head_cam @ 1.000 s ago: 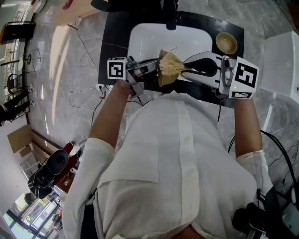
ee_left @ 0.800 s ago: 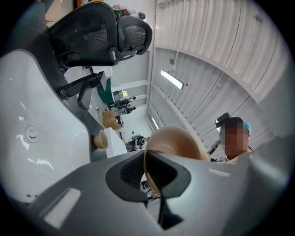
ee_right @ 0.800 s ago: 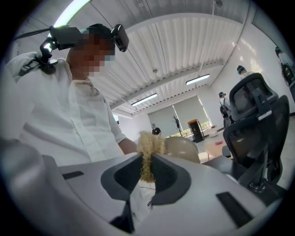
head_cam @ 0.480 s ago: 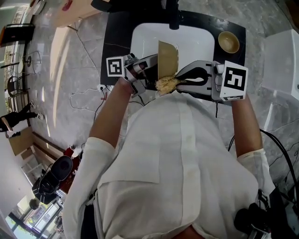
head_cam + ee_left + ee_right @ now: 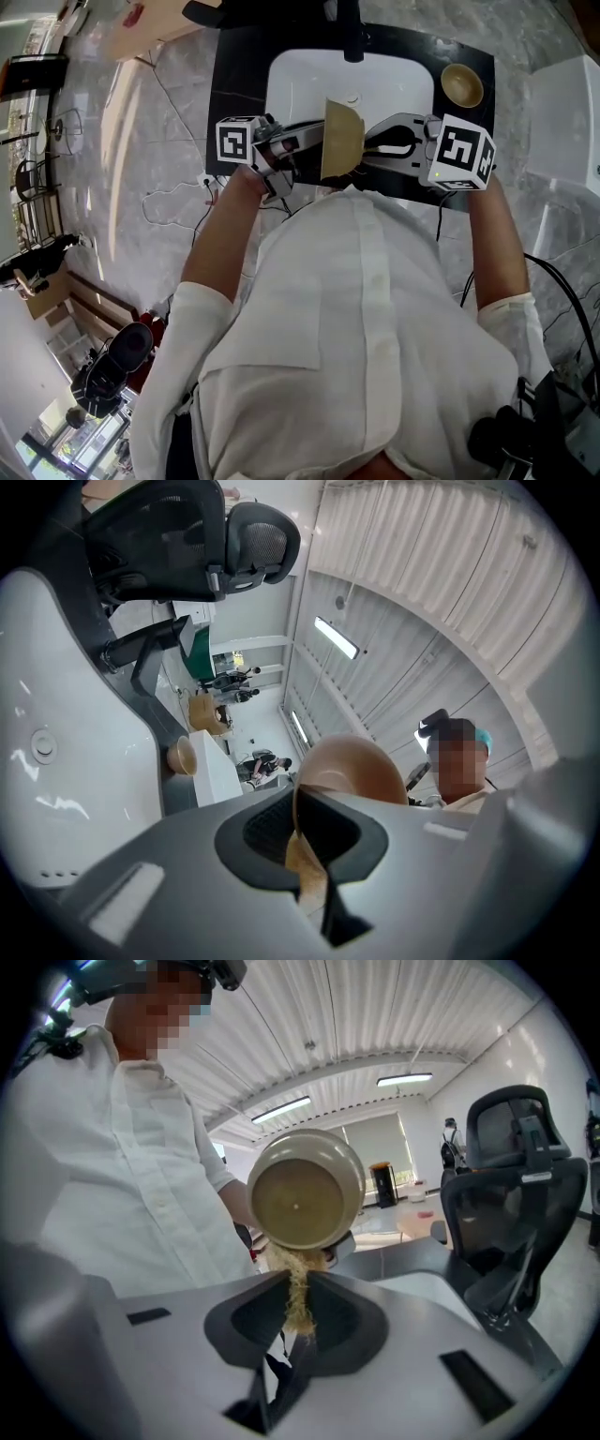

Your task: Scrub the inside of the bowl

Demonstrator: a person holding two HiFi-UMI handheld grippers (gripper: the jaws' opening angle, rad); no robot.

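Observation:
A tan bowl (image 5: 343, 139) is held on its side above the white sink (image 5: 300, 75). My left gripper (image 5: 314, 142) is shut on its rim, and the left gripper view shows the bowl (image 5: 354, 769) clamped between the jaws of that gripper (image 5: 309, 860). My right gripper (image 5: 371, 150) comes in from the right, shut on a straw-coloured fibrous scrubber (image 5: 298, 1290). In the right gripper view the bowl's (image 5: 305, 1199) opening faces the gripper (image 5: 294, 1327), and the scrubber's tip reaches the lower rim. The bowl hides the scrubber in the head view.
A second tan bowl (image 5: 462, 84) stands on the black counter (image 5: 234, 75) right of the sink. The black faucet (image 5: 349, 37) rises at the sink's far edge. My own white shirt (image 5: 356, 319) fills the near half of the head view. Marble floor lies to the left.
The scrubber sat against the bowl a second ago, then dropped to its near rim. Now the right gripper has moved back up and the bowl hides the scrubber. The bowl stays tilted.

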